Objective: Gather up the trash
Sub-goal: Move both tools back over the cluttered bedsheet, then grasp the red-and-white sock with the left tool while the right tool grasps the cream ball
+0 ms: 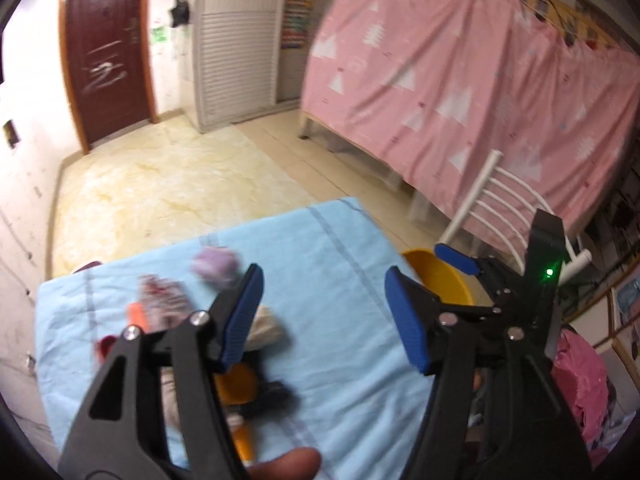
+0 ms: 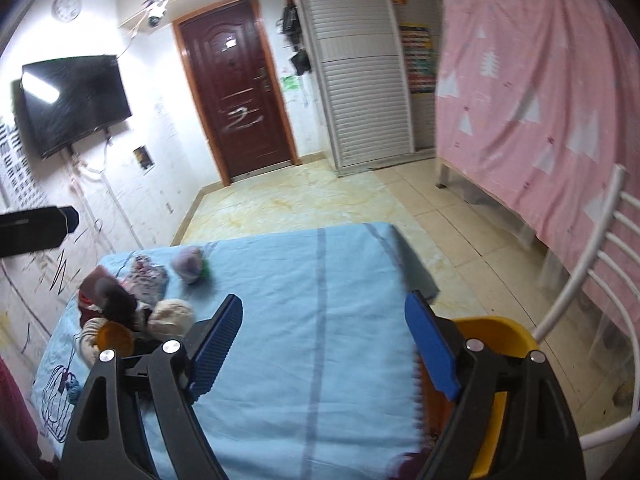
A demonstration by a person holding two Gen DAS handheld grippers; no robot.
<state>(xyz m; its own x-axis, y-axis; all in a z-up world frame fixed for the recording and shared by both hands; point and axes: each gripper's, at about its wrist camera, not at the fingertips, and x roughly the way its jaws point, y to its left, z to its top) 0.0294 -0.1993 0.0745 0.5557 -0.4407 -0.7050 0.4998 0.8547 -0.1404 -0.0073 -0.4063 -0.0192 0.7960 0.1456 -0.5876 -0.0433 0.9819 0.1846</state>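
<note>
Trash [image 2: 136, 304] lies heaped at the far-left of the blue cloth [image 2: 304, 320]; yellow bin [image 2: 496, 332] waits right. Both grippers, left [image 1: 324, 312] and right [image 2: 324, 344], are spread, empty. Approach one piece squarely, pinch its middle.

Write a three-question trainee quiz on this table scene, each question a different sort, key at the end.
1. True or false: the right gripper holds a piece of trash.
2. Which colour is the cloth on the table? A) pink B) light blue C) white
3. Fill in: the yellow bin stands beside the table, next to a white ____.

Key: 1 false, its jaws stand open with nothing between them; 2 B; 3 chair.
</note>
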